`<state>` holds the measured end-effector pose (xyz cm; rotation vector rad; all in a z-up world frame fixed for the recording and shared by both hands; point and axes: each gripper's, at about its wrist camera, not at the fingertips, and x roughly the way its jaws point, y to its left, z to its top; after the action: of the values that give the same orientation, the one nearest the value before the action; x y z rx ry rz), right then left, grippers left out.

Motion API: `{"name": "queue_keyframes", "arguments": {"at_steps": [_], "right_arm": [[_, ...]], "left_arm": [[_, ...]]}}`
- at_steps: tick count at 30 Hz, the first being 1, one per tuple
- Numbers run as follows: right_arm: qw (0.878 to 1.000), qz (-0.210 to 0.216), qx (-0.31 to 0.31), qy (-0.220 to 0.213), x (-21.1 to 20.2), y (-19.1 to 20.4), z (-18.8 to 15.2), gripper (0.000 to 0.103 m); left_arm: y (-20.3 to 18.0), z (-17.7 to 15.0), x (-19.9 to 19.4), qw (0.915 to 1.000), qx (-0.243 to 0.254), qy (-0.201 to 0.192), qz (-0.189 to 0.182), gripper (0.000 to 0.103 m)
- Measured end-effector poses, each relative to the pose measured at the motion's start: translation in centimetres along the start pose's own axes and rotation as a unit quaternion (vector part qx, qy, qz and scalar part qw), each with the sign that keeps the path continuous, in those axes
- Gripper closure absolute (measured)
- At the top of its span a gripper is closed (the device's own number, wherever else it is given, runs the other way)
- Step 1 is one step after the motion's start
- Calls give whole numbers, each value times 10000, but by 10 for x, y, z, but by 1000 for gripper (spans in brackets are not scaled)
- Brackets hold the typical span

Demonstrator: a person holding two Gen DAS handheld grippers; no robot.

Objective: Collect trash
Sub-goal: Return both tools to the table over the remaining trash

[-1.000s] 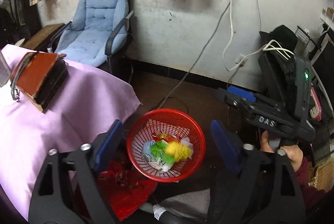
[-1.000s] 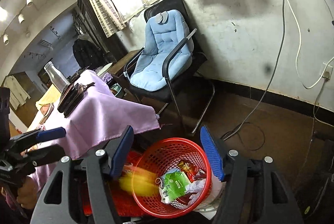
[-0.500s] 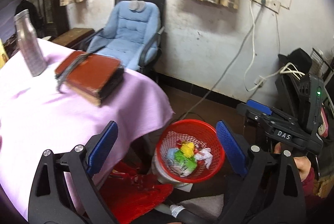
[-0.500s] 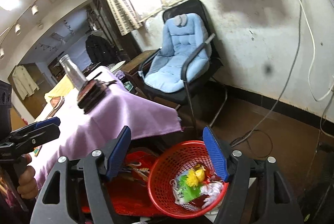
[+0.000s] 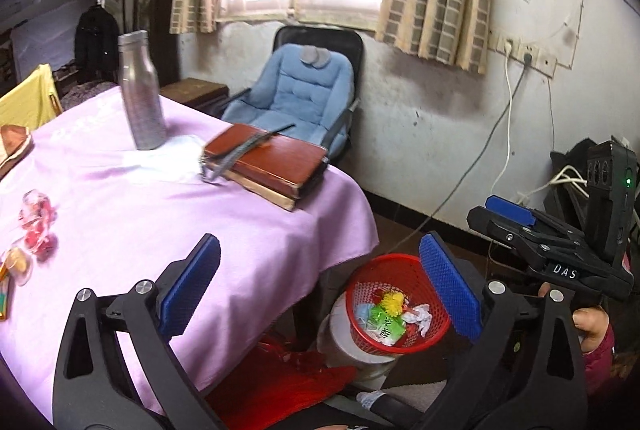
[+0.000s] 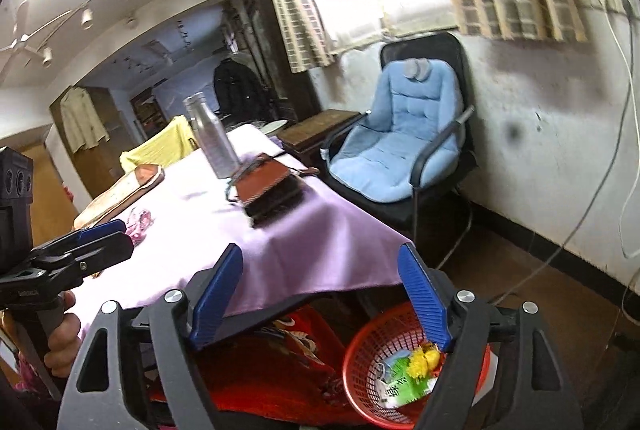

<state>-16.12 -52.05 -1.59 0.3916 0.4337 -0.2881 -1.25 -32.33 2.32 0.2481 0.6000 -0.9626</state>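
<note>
A red mesh basket (image 5: 374, 262) stands on the floor beside the table, holding a green wrapper (image 5: 382, 322), a yellow fluffy scrap (image 5: 394, 300) and crumpled white paper (image 5: 418, 316). My left gripper (image 5: 319, 238) hangs above the table's corner, its jaws opening with nothing between them. My right gripper (image 6: 319, 249) is likewise opening and empty, with the basket (image 6: 360, 342) low to its right. Clear and pink wrappers (image 5: 36, 222) lie at the table's left side and show small as pink wrappers (image 6: 140, 222) in the right wrist view. Each gripper appears in the other's view, the right gripper (image 5: 516, 218) and the left gripper (image 6: 100, 234).
The table wears a purple cloth (image 5: 160, 209) with a steel bottle (image 5: 140, 89) and stacked brown books (image 5: 272, 161). A blue padded chair (image 5: 296, 97) stands by the wall. A red bag (image 5: 280, 382) lies under the table. Cables (image 5: 508, 133) hang down the wall.
Both views have risen and pulled back from the basket, bringing the tabletop into sight. A yellow scrap that was falling beside the rim now lies in the basket. Both pairs of jaws stand wider.
</note>
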Motion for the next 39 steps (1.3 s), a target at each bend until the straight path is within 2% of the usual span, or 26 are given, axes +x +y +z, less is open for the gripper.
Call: {"name": "queue_keyframes", "arguments": {"at_steps": [11,18,25,29,34,39], "right_arm": [[9982,161,-575,-109,-14,64,12,22],[9950,370,-926,-69,-9,109,17,20],[9896,660,-1277,67,13,158,16,16],[9859,889,-1382,327,40,187,18,15],[9795,1197,-1468,681,86,223,20,15],[9709,1530,-1433,1161,145,263,17,14]], "left_arm": [[39,-9,-50,9982,-358,-460,145,7],[67,-20,-77,9953,-611,-691,302,7],[112,-38,-90,9906,-1054,-715,492,7],[146,-48,-90,9866,-1335,-605,724,7],[206,-63,-89,9749,-1793,-326,1279,7],[287,-80,-94,9526,-2302,64,1988,7]]}}
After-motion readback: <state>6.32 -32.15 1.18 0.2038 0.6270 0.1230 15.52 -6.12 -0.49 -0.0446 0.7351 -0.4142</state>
